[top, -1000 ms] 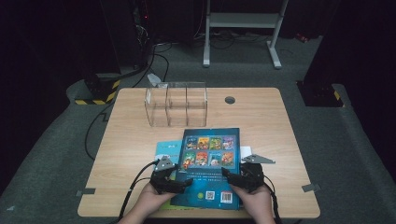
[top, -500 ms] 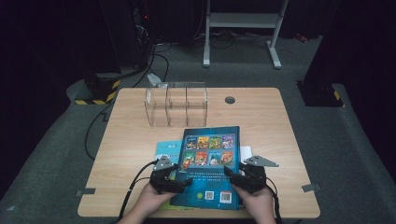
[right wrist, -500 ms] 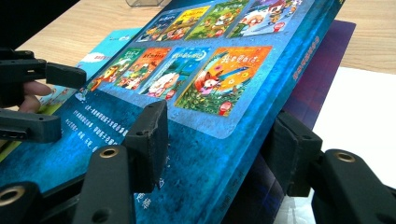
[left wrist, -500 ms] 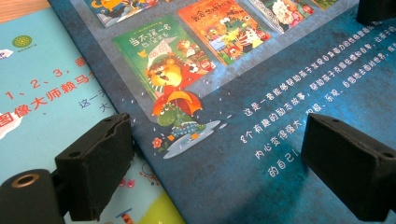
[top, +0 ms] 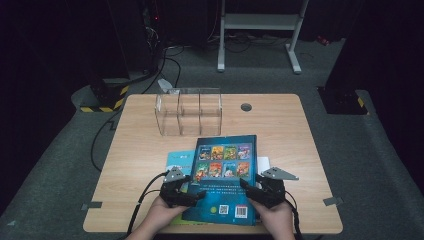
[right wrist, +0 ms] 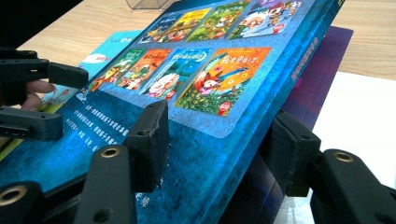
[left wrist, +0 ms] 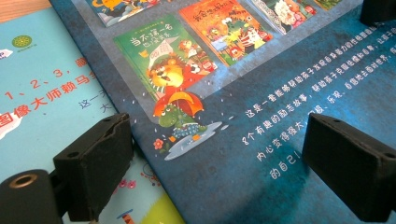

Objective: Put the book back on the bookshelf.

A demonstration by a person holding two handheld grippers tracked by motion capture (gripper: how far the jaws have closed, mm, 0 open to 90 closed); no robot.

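Two tools lift the blue book

The book (top: 225, 175) lies at 6 o'clock on the surface (top: 300, 135), over a pale one (top: 179, 160). The right tool (right wrist: 217, 140) has just been closing; its jaws pinch the book's raised right edge. The left tool (left wrist: 215, 158) has its jaws apart over the book's left edge, gripping nothing yet. The clear box (top: 189, 112) at 12 o'clock holds nothing, so most of the job seems left.
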